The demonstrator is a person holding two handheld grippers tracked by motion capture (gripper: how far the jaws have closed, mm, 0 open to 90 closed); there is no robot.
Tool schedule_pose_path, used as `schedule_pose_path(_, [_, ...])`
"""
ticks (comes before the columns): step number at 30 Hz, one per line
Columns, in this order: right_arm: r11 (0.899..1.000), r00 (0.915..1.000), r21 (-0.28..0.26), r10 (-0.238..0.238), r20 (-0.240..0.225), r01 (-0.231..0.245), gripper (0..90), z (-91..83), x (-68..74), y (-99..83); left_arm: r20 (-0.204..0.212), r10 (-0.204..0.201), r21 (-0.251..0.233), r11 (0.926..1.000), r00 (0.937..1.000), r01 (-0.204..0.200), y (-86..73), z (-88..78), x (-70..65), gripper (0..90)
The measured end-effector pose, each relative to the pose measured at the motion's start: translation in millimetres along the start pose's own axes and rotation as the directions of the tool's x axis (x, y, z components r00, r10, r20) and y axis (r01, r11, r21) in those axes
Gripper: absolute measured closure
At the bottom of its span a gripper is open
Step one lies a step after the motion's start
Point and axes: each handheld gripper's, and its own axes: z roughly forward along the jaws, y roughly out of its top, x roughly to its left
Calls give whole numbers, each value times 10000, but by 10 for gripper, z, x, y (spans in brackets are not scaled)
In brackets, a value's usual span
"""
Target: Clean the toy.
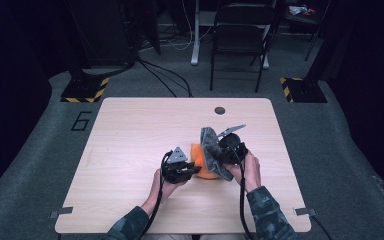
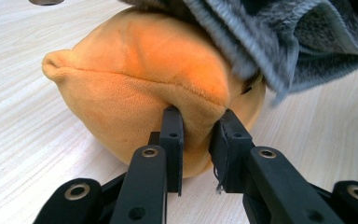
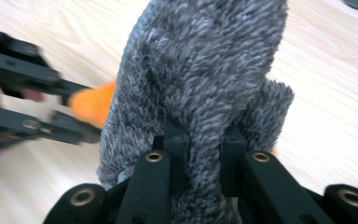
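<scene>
Mid-table, the left gripper [image 2: 196, 135] pinched a fold of the orange plush toy [image 2: 140, 88]. The right gripper [image 3: 204, 144], clamped on the grey fuzzy cloth [image 3: 205, 70], held it draped over the toy's right side, long axis running away from the person.

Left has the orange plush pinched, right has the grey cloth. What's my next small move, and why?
Probably draw the grey cloth a little further across the orange plush. The right gripper is shut on the cloth, which drapes only the plush's far side, while the left gripper pins the near edge, steadying it.
</scene>
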Motion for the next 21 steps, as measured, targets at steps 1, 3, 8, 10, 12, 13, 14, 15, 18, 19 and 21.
schedule_pose_path(1, [10000, 9999, 65, 74, 85, -75, 783, 0, -27, -12, 47, 24, -4, 10000, 10000, -24, 0, 1, 8, 755])
schedule_pose_path(3, [9996, 9996, 96, 271, 38, -272, 783, 8, -85, -47, 21, -67, -20, 10000, 10000, 67, -2, 3, 10, 754])
schedule_pose_path(8, [9932, 9935, 285, 1134, -77, -1132, 784, 61, -292, -149, 66, -92, 7, 10000, 9999, 92, -4, 6, 12, 751])
schedule_pose_path(10, [9914, 9919, 377, 1260, -177, -1253, 784, 84, -367, -192, 86, -105, -8, 9999, 9999, 105, -4, 14, 11, 749])
schedule_pose_path(12, [9899, 9908, 433, 1352, -81, -1347, 784, 101, -412, -212, 112, -83, 1, 10000, 9999, 83, -3, 12, 22, 750])
schedule_pose_path(13, [9888, 9901, 495, 1406, 47, -1406, 784, 110, -428, -225, 193, -132, 47, 9999, 9997, 131, -3, 8, 28, 749])
schedule_pose_path(14, [9871, 9885, 522, 1511, 70, -1512, 784, 126, -448, -241, 161, -112, -19, 9999, 9998, 112, -5, 15, 31, 749])
schedule_pose_path(15, [9865, 9881, 563, 1538, 2, -1535, 784, 139, -478, -257, 184, -131, -12, 9999, 9997, 132, -5, 15, 33, 749])
schedule_pose_path(18, [9823, 9851, 790, 1674, 385, -1700, 784, 196, -540, -311, 173, -76, 25, 10000, 9998, 75, -2, 10, 39, 749])
schedule_pose_path(19, [9807, 9841, 900, 1694, 531, -1736, 784, 224, -559, -340, 164, -35, 33, 10000, 9999, 35, 0, 9, 40, 748])
schedule_pose_path(21, [9777, 9822, 1016, 1782, 596, -1836, 785, 276, -599, -376, 176, -38, 24, 10000, 9998, 37, 2, 10, 41, 748])
